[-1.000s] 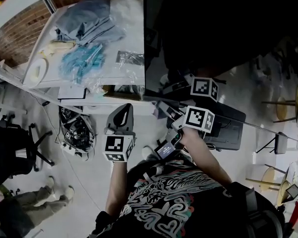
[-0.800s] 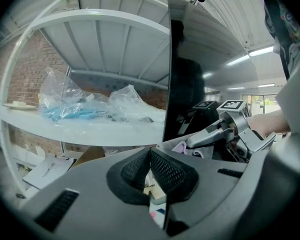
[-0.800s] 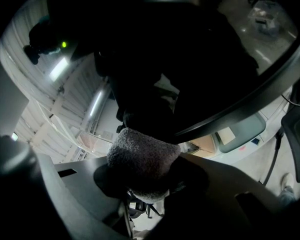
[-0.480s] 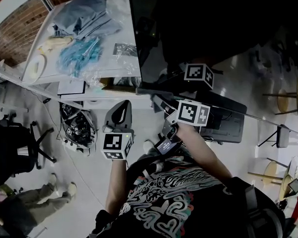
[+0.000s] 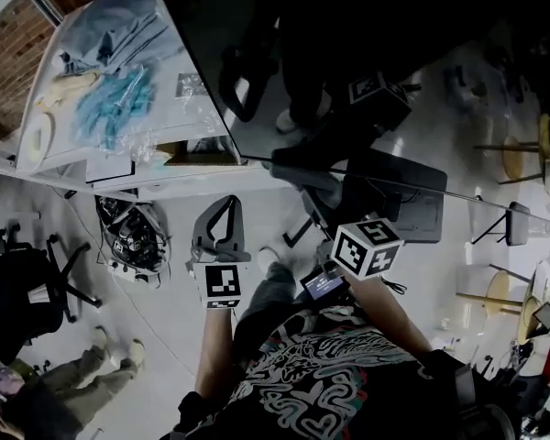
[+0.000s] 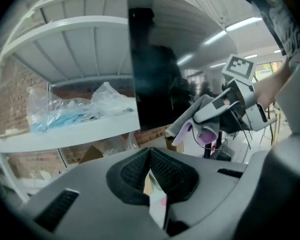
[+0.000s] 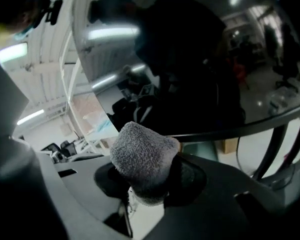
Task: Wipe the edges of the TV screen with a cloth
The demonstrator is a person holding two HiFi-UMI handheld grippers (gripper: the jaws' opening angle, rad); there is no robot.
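Note:
The TV screen (image 5: 348,53) is a large dark glossy panel; its left edge (image 6: 130,59) and bottom edge (image 7: 240,125) show in the gripper views. My right gripper (image 7: 146,181) is shut on a grey cloth (image 7: 142,156), which bulges out above the jaws. It hangs a little below and in front of the screen's bottom edge, apart from it. Seen from the left gripper view, the right gripper (image 6: 202,118) holds the grey cloth (image 6: 187,121) with a pink side showing, near the screen's lower left corner. My left gripper (image 5: 223,207) (image 6: 150,156) is shut and holds nothing, down to the left.
A white shelf (image 5: 197,140) left of the TV carries plastic bags with blue items (image 5: 115,99) and a tape roll (image 5: 37,140). The TV's black stand base (image 5: 399,204) sits below the screen. On the floor are cables (image 5: 133,241), an office chair (image 5: 18,282) and a person's legs (image 5: 55,392).
My right gripper with the cloth has drawn back and down from the screen; its reflection now lies farther from it. The head view has swung right. The left gripper has hardly moved.

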